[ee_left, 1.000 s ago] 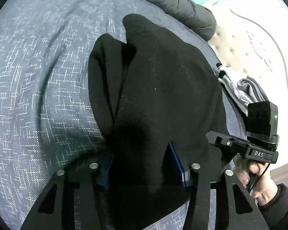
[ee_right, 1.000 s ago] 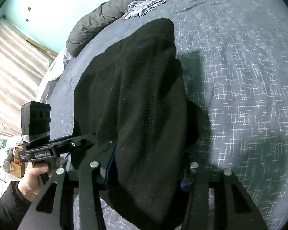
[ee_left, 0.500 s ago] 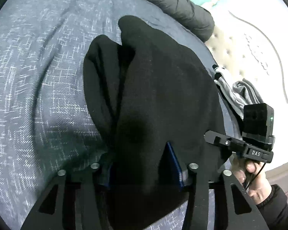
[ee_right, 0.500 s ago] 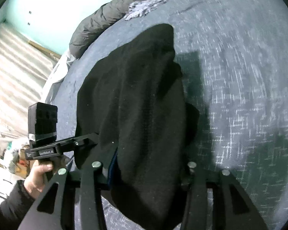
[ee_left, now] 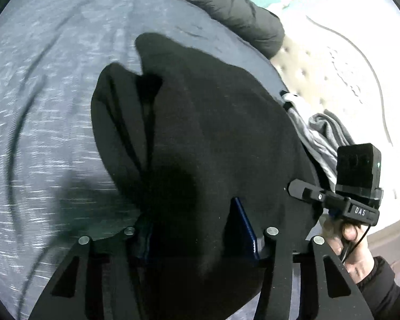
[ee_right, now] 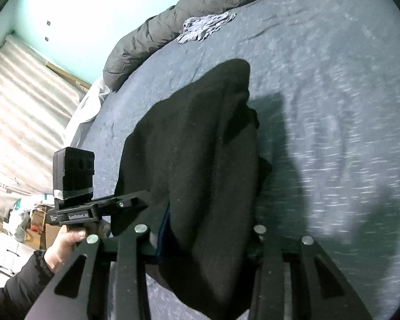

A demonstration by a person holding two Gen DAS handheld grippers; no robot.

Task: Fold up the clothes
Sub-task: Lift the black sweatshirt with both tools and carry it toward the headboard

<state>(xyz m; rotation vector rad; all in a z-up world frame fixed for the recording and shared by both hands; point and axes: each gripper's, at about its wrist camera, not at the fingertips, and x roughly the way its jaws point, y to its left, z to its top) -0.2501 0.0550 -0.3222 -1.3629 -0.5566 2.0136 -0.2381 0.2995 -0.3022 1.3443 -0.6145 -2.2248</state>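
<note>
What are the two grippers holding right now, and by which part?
Both hold the black garment by its near edge: the left gripper and the right gripper each have a bunch of it between their fingers.

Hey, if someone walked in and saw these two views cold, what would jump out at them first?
The big black garment fills the middle of both views, draped over the blue-grey patterned bedspread with its near end between the fingers of the left hand-held gripper and the right hand-held gripper. Beyond it, a dark puffy jacket lies along the far edge of the bed, with a small crumpled grey cloth beside it.
</note>
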